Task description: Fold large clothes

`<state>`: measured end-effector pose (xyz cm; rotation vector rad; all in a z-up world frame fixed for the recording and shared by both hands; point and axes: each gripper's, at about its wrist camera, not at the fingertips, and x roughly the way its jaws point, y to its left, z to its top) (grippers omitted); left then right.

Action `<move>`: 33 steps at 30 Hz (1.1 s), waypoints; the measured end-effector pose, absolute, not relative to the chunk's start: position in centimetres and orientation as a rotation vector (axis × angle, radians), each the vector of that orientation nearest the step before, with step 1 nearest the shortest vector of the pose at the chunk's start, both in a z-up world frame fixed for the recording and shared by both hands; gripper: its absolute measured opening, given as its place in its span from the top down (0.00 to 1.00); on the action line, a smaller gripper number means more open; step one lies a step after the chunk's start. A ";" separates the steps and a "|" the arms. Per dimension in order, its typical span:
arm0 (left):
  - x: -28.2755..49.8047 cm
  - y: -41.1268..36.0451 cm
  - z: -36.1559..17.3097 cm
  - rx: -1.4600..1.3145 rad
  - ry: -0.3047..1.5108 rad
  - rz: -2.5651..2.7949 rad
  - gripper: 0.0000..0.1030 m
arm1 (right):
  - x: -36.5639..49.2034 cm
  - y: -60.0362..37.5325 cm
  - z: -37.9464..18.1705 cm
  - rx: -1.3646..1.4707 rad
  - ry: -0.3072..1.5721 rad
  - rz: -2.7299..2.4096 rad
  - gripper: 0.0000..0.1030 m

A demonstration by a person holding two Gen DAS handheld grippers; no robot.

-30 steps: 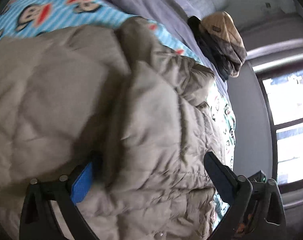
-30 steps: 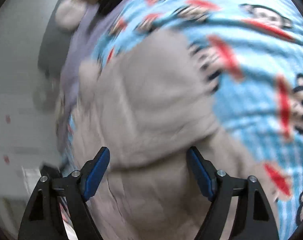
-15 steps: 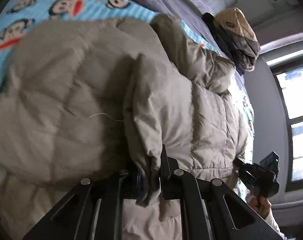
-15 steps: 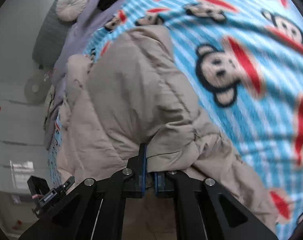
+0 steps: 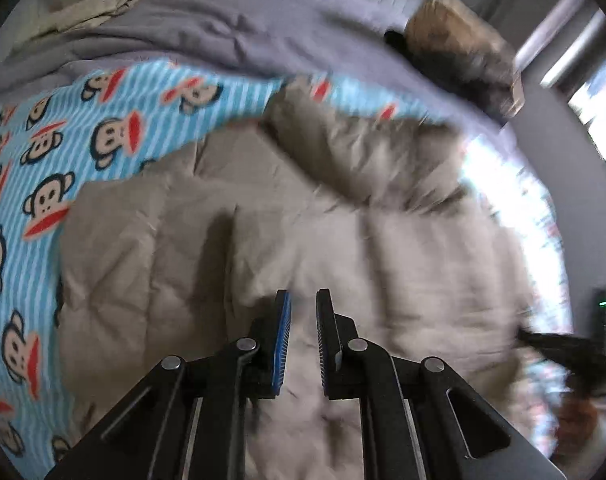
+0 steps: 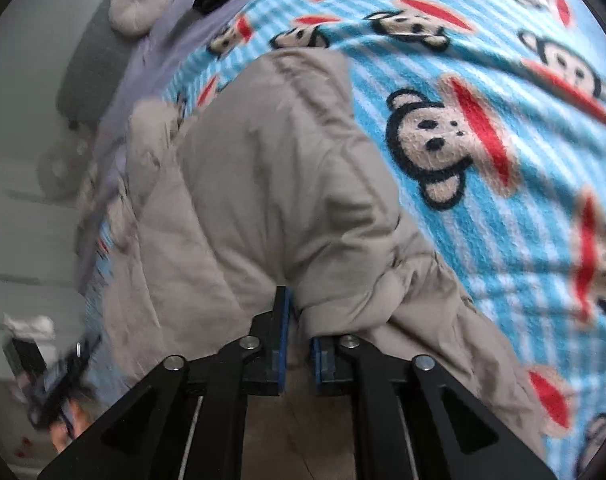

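Left wrist view: the left gripper [image 5: 303,300] points steeply down at the padded beige jacket [image 5: 383,248], which lies spread on the monkey-print blanket [image 5: 43,208] of the bed. Its fingers [image 5: 283,320] stand nearly together, and jacket fabric fills the narrow gap. We judge this a pinch on a raised fold, taken at the near edge so that the edge can be carried across the garment. The right side of the picture is blurred.

Right wrist view: the right gripper [image 6: 301,308] holds a rolled edge of the jacket [image 6: 263,180], with the fold between its fingers [image 6: 282,312]. The jaws are opening slightly, yet the pads appear to press on the cloth. The blanket [image 6: 483,240] lies bare to the right. Gripping the same near edge at two separate places should keep the bulky fold line straight.
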<state>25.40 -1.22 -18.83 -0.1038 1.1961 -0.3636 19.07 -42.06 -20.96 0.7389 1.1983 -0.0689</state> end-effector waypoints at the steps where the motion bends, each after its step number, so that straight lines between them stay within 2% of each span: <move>1: 25.7 -1.3 -20.5 -0.104 1.239 -0.349 0.87 | 18.9 -41.2 -19.6 0.643 1.216 -0.069 0.81; 3: 25.9 -0.8 -22.0 -0.145 1.256 -0.354 0.87 | 18.3 -39.3 -16.3 0.454 1.161 -0.006 0.81; 5: 25.9 -0.5 -22.1 -0.150 1.247 -0.362 0.87 | 17.6 -38.8 -13.1 0.351 1.045 0.057 0.60; 6: 26.0 -0.5 -22.2 -0.149 1.249 -0.363 0.87 | 17.5 -39.3 -12.0 0.336 0.988 0.060 0.36; 7: 26.0 -0.6 -22.3 -0.142 1.251 -0.364 0.87 | 17.8 -40.2 -11.6 0.339 0.949 0.044 0.25; 9: 26.0 -0.6 -22.3 -0.128 1.254 -0.363 0.87 | 19.7 -43.3 -12.6 0.433 0.937 -0.018 0.25; 11: 26.0 -0.5 -22.3 -0.126 1.253 -0.360 0.87 | 21.9 -47.8 -16.1 0.677 0.985 -0.093 0.25; 12: 26.1 -0.7 -22.2 -0.128 1.251 -0.358 0.87 | 22.9 -50.4 -19.1 0.882 1.008 -0.107 0.28; 14: 25.9 -0.8 -22.3 -0.133 1.248 -0.357 0.87 | 23.8 -53.0 -23.9 1.233 1.027 -0.086 0.49; 15: 25.9 -0.9 -22.3 -0.127 1.248 -0.354 0.87 | 24.3 -53.2 -25.3 1.353 1.017 -0.040 0.73; 16: 25.9 -1.2 -22.5 -0.120 1.249 -0.355 0.87 | 24.9 -53.1 -25.5 1.371 1.012 -0.012 0.79; 18: 26.0 -1.3 -22.6 -0.113 1.249 -0.356 0.87 | 26.5 -52.2 -23.7 1.170 1.021 -0.008 0.85; 21: 26.1 -1.6 -22.9 -0.125 1.252 -0.366 0.87 | 28.4 -51.7 -23.8 0.873 1.115 -0.108 0.86; 22: 26.1 -1.6 -22.9 -0.125 1.254 -0.358 0.87 | 28.5 -51.8 -24.3 0.823 1.138 -0.155 0.92; 25: 26.2 -1.6 -22.9 -0.121 1.253 -0.363 0.87 | 27.5 -52.0 -24.1 0.836 1.111 -0.211 0.93; 33: 26.1 -1.4 -22.9 -0.130 1.241 -0.364 0.87 | 21.4 -46.4 -16.6 0.564 1.021 -0.160 0.93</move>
